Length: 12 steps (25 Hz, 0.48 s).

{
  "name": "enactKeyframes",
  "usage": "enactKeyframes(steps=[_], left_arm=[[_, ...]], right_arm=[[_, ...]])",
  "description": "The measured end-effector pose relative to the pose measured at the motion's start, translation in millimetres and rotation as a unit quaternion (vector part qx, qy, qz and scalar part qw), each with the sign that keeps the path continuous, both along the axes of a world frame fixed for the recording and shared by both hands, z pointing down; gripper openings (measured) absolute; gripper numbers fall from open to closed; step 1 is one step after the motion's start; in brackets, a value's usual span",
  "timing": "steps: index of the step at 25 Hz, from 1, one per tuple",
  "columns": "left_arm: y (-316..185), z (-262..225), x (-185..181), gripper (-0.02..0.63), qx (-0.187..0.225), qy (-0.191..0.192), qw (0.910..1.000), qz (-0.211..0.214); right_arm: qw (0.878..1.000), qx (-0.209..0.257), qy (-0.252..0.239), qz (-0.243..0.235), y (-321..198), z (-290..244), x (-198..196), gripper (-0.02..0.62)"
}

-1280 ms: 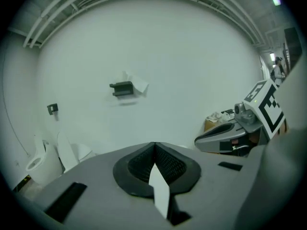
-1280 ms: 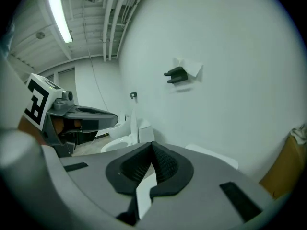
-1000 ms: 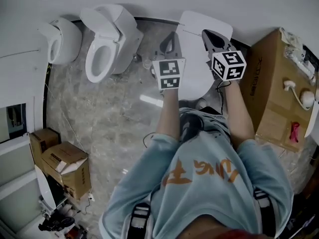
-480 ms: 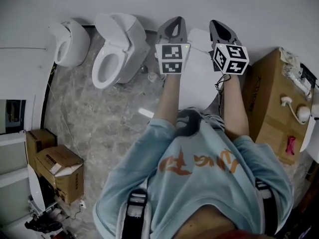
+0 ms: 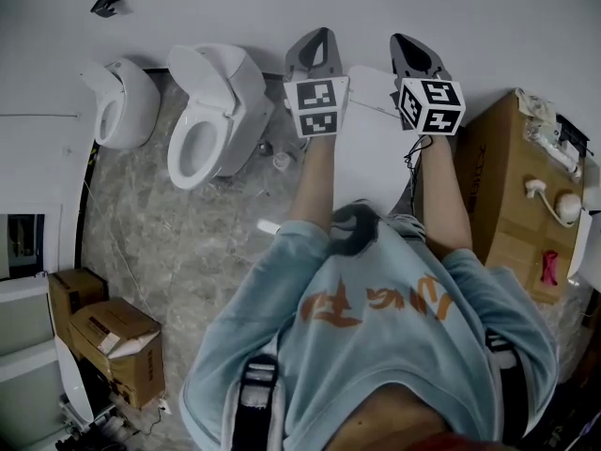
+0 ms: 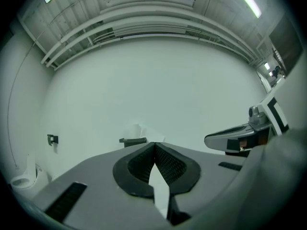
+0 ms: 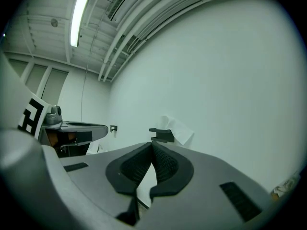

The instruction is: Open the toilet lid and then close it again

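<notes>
both of your grippers have come up in the last second: the left gripper (image 5: pixel 319 38) and the right gripper (image 5: pixel 402 45) were low, flanking the toilet lid (image 5: pixel 368 148), and now they hang above the far end of the toilet (image 5: pixel 376 87), one to each side, pointing level at the wall (image 5: pixel 470 7) behind it. the fingers (image 6: pixel 170 164) of both are pressed together with nothing between them, and each gripper view looks past its closed tips at that wall. the lid, straight ahead between your forearms (image 5: pixel 315 177), shows as a smooth white surface with no bowl opening, so i judge it to be down, though your arms cover its edges. nothing touches it now, so raising it would mean bringing the fingers back down to the toilet's near rim.
</notes>
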<state>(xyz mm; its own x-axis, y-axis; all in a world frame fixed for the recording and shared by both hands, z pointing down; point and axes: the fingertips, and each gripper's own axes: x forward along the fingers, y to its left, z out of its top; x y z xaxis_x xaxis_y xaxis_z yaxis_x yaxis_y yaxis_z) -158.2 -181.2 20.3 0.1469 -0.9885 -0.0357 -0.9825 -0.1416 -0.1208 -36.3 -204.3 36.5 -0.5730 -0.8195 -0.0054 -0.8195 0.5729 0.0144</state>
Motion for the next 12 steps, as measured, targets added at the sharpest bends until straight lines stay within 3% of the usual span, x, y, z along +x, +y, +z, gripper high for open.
enactKeyframes(steps=[12], left_arm=[[-5.6, 11.0, -9.5, 0.026, 0.004, 0.017, 0.9998, 0.011]], right_arm=[[1.000, 0.001, 0.020, 0.004, -1.8, 13.4, -16.0, 0.012]])
